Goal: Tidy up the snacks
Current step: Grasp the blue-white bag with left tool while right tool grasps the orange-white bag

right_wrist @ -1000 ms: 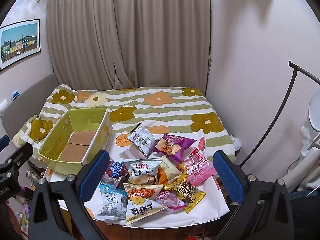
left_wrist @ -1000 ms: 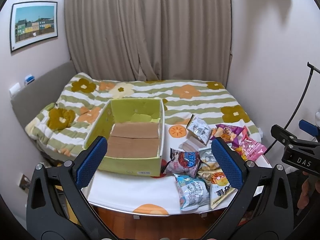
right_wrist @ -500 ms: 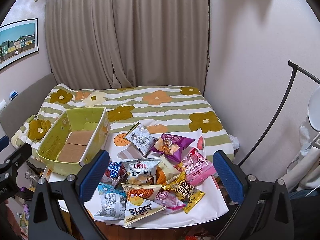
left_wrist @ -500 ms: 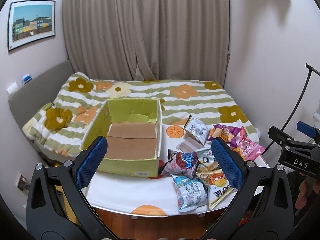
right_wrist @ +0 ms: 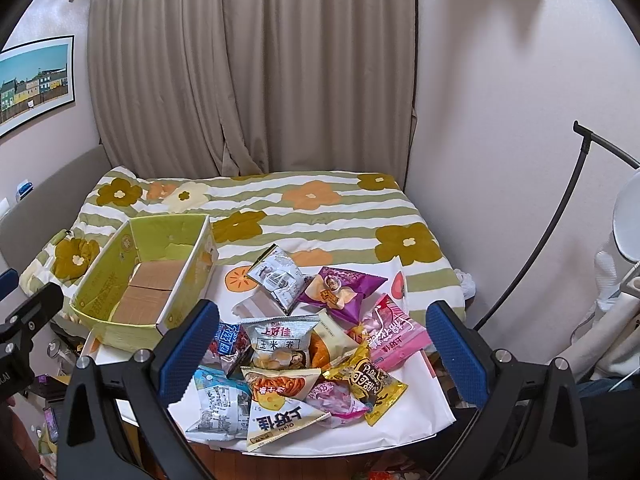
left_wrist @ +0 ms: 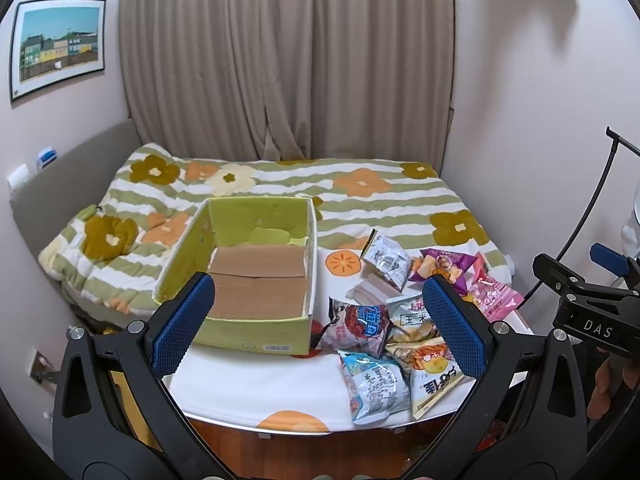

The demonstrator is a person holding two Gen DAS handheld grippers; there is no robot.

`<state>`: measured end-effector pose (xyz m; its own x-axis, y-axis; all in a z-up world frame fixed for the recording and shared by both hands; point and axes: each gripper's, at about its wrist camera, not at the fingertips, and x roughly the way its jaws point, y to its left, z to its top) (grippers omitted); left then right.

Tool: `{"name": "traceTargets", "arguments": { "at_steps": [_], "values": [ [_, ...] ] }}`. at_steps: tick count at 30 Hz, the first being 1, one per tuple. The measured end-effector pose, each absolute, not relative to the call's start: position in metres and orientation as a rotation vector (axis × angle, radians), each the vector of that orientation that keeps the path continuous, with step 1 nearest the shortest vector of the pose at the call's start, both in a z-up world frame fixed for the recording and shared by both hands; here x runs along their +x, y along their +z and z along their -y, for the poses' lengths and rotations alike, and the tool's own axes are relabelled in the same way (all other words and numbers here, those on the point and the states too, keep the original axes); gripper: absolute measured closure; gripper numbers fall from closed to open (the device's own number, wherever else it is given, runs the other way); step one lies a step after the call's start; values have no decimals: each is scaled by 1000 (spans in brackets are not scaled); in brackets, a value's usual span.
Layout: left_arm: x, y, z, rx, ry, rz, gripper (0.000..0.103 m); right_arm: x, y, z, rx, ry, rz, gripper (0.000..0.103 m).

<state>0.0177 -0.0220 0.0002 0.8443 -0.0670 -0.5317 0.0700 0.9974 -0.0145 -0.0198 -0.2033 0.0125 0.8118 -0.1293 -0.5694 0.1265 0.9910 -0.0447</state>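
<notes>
Both grippers hang above the near edge of the table (left_wrist: 256, 392), well apart from everything on it. The left gripper (left_wrist: 320, 328) has its fingers spread wide and holds nothing; the right gripper (right_wrist: 320, 344) is likewise spread wide and empty.

The green box (left_wrist: 248, 268) stands open on the left part of the table, with only bare cardboard flaps on its floor. The snack packets (right_wrist: 304, 340) lie in a loose, overlapping heap to the right of the box, none of them inside it yet.

Probable faults from this position:

- Overlap. The white corn-roll bag (right_wrist: 280, 340) rests partly on its neighbours. A grasp on one packet may drag or lift a second one.
- Edge loss. The blue-white bag (right_wrist: 218, 404) and the yellow-white bag (right_wrist: 280, 412) lie at the near rim. A push during approach may slide them to the floor.
- Slip. The packets are glossy and air-filled; a pinch on the puffed middle may squirt free, so the sealed seam appears safer.
- Box shift. The box looks light; contact with its wall may move it.
</notes>
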Motion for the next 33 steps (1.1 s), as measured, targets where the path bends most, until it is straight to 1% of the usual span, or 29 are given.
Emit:
{"name": "traceTargets", "arguments": {
  "at_steps": [7,13,18,27,30,33],
  "values": [
    [20,-1,22,2,-80,-567,0,-19,13,203,-4,-140,-608,0],
    [41,-18,24,-13,-131,-670,0,-15,9,214,24,-156,-646,0],
    [66,-60,30,-26,-215,-808,0,-11,-18,226,68,-189,-730,0],
    [92,-167,50,-78,-309,-1054,0,0,-104,236,149,-88,-918,0],
    [96,-192,55,-112,-316,-1108,0,8,-125,237,202,1,-965,0],
    [101,-214,65,-112,-305,-1151,0,21,-139,234,187,64,-993,0]
  ]
}}
